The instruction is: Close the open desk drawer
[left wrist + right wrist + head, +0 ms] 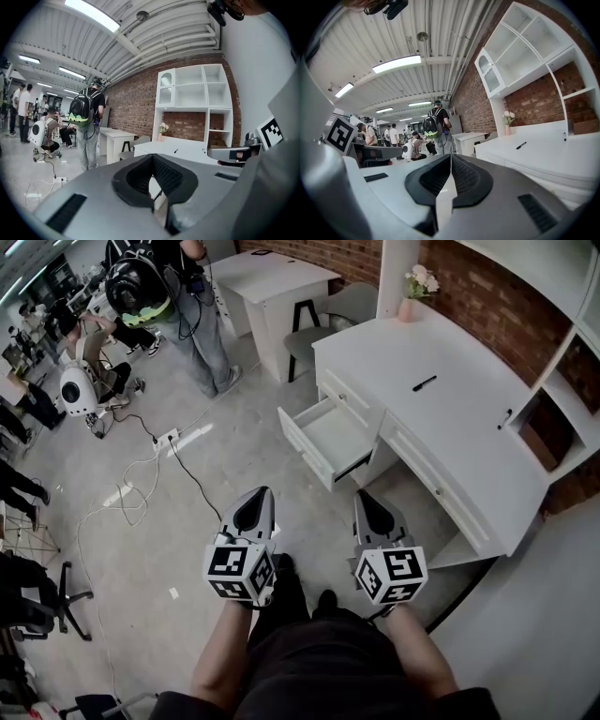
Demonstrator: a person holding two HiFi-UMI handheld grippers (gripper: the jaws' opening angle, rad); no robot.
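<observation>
A white desk (441, 418) stands along the brick wall at the right. Its left drawer (330, 441) is pulled out and looks empty inside. My left gripper (257, 495) and right gripper (364, 497) hang side by side above the floor, a short way in front of the drawer and not touching it. Both are shut with nothing between the jaws. In the left gripper view the left gripper (152, 158) points toward the desk (180, 147). In the right gripper view the right gripper (451, 156) has the desk top (548, 151) at its right.
A black pen (424, 383) and a flower vase (416, 289) rest on the desk. White shelves (558, 390) rise behind it. A chair (323, 329) and a second table (277, 282) stand beyond. A person with a backpack (178, 296) stands at the left; cables (141, 488) cross the floor.
</observation>
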